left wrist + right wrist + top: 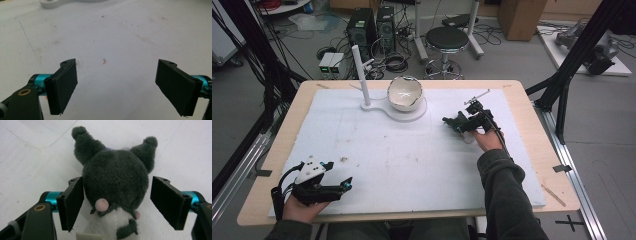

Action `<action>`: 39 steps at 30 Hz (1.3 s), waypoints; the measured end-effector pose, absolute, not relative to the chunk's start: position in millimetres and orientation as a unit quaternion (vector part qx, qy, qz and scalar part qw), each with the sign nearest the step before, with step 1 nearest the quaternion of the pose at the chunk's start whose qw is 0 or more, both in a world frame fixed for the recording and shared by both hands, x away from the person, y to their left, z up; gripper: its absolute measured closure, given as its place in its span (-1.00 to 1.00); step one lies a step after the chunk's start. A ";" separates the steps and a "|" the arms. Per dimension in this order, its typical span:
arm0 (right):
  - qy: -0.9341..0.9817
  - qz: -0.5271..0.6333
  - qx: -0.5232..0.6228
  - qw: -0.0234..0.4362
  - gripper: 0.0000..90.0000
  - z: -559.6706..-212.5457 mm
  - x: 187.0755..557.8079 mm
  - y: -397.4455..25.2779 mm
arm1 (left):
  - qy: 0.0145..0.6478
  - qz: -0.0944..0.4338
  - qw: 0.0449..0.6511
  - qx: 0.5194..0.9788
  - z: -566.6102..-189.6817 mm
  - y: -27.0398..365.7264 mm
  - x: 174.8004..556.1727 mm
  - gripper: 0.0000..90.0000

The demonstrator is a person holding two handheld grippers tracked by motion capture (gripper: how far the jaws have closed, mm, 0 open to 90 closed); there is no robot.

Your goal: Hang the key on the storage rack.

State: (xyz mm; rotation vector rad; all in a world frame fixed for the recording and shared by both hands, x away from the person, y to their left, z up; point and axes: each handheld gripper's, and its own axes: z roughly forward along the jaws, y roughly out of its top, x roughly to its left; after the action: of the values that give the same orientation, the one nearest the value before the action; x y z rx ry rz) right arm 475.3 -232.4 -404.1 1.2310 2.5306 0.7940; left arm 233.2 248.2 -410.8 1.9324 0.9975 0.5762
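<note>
Straddling a dark plush toy on the bench, the right gripper was recorded with jaws spread, unclosed; squeezing evenly about the head was judged advisable. Left gripper was logged released, empty

Even, bright overhead light washes the white mat pale; shadows stay soft, and the high view is slightly grainy.
</note>
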 end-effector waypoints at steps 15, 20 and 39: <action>0.867 0.260 0.411 0.110 -0.10 -406.4 474.6 -229.8 | 0.400 0.231 0.432 0.775 -410.8 247.7 233.2 -0.60; 0.871 0.259 0.403 0.112 -0.01 -404.6 471.9 -229.0 | 0.400 0.231 0.432 0.775 -410.8 248.1 233.3 -0.59; 0.859 0.336 0.373 0.103 0.00 -381.7 453.3 -232.4 | 0.401 0.234 0.434 0.772 -410.0 249.1 232.9 -0.59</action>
State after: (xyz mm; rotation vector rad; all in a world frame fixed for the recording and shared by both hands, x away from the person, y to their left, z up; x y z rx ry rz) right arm 453.3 -232.4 -381.7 1.1010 2.5343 0.9922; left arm 232.9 249.1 -410.0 1.9236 0.9995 0.5818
